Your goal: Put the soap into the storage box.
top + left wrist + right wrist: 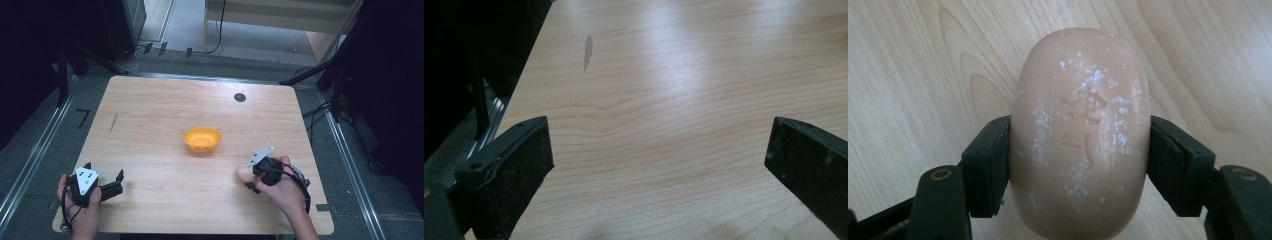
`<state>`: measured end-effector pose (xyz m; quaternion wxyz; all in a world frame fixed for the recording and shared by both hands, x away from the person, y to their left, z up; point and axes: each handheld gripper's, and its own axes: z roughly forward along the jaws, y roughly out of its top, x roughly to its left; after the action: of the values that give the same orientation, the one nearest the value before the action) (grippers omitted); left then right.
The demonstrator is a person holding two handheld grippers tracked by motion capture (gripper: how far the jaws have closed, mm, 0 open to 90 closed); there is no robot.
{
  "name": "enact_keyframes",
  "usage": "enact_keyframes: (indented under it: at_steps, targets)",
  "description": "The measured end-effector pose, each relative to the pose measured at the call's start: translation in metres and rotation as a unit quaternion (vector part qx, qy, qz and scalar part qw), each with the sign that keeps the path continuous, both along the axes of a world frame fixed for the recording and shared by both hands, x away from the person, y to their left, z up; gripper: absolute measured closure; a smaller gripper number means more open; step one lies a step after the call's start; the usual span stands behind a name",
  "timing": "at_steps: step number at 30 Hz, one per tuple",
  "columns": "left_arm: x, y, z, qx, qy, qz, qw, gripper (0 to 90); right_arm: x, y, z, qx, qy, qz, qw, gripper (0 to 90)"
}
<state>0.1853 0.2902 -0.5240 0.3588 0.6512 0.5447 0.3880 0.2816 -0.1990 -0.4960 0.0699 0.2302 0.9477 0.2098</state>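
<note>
Soap bar (1080, 135) sits clamped in the right claw (1080, 150); the left claw (659, 160) gapes wide over bare table (674, 75).

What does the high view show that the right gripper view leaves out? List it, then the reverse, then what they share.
High view alone: the orange bowl mid-table, the dark round spot near the far edge, the left tongs open over bare wood, and the floor around the table.
Right gripper view alone: the stamped mark and white flecks on the soap bar's face, and both pads pressed against its sides.
Both: the peach soap bar in the right tongs, and the wood-grain tabletop.
</note>
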Motion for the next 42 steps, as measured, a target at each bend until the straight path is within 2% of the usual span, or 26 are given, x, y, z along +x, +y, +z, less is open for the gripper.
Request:
enact_keyframes:
  at_steps: [5, 10, 20, 25, 28, 42]
  targets:
    - [0.0, 0.0, 0.0, 0.001, 0.0, 0.0, 1.0, 0.0, 0.006, 0.001, 0.008, 0.003, -0.008, 0.022, 0.9997, 33.2]
    - [0.0, 0.001, 0.0, 0.0, 0.001, 0.001, 1.0, 0.0, 0.014, 0.006, 0.018, -0.004, -0.017, 0.039, 0.9991, 33.2]
    - [0.0, 0.001, 0.0, -0.001, 0.001, -0.001, 1.0, 0.0, 0.035, 0.017, 0.029, 0.004, -0.013, 0.077, 0.9969, 33.2]
    - [0.0, 0.001, 0.0, -0.004, 0.0, -0.001, 1.0, 0.0, 0.043, 0.023, 0.033, 0.004, -0.018, 0.09, 0.9958, 33.2]
    - [0.0, 0.001, 0.0, -0.005, 0.0, -0.001, 1.0, 0.0, 0.047, 0.027, 0.035, -0.005, -0.018, 0.094, 0.9954, 33.2]
    - [0.0, 0.002, 0.0, -0.008, -0.001, 0.002, 1.0, 0.0, 0.063, 0.041, 0.049, -0.001, -0.023, 0.123, 0.9921, 33.2]
